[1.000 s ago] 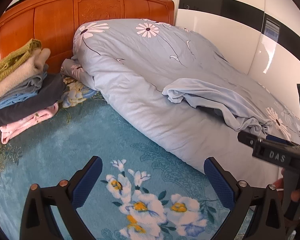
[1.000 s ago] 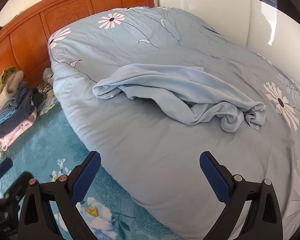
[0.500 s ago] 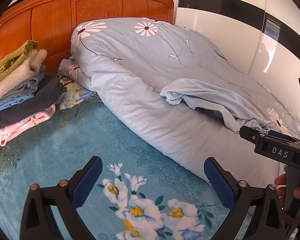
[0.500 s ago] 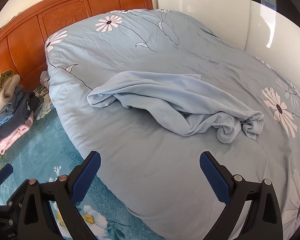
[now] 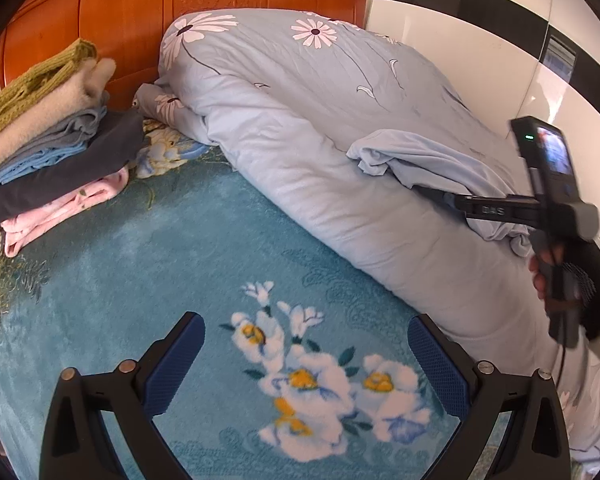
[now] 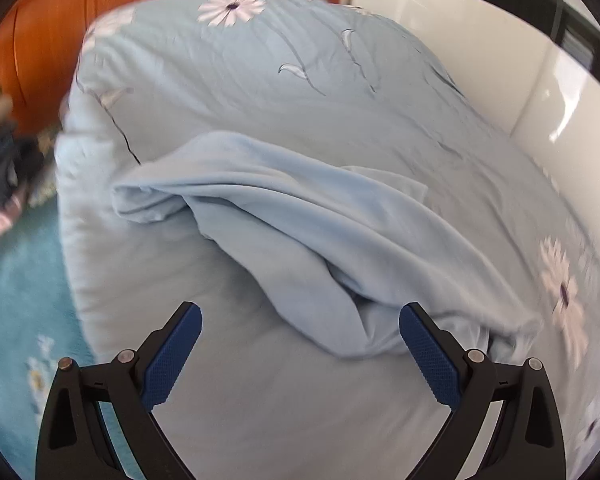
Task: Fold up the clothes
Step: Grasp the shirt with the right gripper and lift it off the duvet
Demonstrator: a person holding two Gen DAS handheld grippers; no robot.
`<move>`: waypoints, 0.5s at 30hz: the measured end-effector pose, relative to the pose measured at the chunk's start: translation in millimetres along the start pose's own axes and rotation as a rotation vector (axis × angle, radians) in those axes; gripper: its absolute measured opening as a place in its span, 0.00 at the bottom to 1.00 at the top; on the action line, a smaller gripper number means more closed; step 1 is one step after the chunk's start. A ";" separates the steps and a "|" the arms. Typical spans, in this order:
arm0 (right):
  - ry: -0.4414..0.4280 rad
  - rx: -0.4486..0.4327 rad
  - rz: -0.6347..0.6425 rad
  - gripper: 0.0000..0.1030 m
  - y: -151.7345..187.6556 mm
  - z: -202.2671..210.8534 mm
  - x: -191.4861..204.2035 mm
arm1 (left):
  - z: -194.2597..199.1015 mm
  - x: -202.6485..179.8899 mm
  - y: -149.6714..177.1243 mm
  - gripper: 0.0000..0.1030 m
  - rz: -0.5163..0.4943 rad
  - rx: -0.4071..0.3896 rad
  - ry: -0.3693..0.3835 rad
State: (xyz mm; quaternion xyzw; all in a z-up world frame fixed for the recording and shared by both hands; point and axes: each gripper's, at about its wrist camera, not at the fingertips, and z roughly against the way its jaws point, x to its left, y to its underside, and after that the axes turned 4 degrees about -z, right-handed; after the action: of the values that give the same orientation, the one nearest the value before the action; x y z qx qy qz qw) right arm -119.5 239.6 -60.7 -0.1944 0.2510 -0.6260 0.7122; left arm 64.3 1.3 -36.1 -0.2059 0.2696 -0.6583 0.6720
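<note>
A crumpled light-blue garment [image 6: 300,236] lies on the flowered blue duvet [image 6: 260,64]; it also shows in the left wrist view [image 5: 428,160]. My right gripper [image 6: 300,356] is open and empty, just short of the garment's near folds, its right finger close to the cloth. From the left wrist view I see the right gripper's body [image 5: 496,212] reaching over the garment. My left gripper [image 5: 306,364] is open and empty above the teal flowered blanket [image 5: 140,280]. A stack of folded clothes [image 5: 48,140] sits at the far left by the headboard.
The orange wooden headboard [image 5: 140,12] stands behind. A white glossy wardrobe [image 5: 480,48] runs along the right side of the bed. The duvet's thick rolled edge [image 5: 300,200] rises between the blanket and the garment.
My right gripper has moved forward and down toward the garment, which now fills its view. My left gripper has shifted a little to the left; the right hand and gripper now show more fully in its view.
</note>
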 end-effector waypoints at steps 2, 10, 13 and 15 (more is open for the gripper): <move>0.008 0.035 0.032 0.90 -4.5 -16.4 10.4 | 4.5 4.7 5.5 1.00 -0.008 0.005 -0.020; 0.062 0.054 -0.031 0.04 -20.6 -25.0 13.8 | 18.8 34.1 21.6 1.00 0.028 0.027 -0.053; 0.023 -0.009 -0.040 0.02 -31.4 3.7 13.4 | 21.2 51.6 29.9 1.00 0.114 0.043 -0.014; -0.017 -0.065 -0.024 0.02 -39.4 31.6 16.4 | 24.3 61.5 35.7 1.00 0.169 0.046 0.005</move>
State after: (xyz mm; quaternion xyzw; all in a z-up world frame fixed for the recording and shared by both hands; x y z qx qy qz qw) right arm -130.4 216.7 -14.1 -0.2257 0.2628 -0.6245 0.7000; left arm 106.6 -60.1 -45.7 -0.1654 0.2724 -0.6058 0.7290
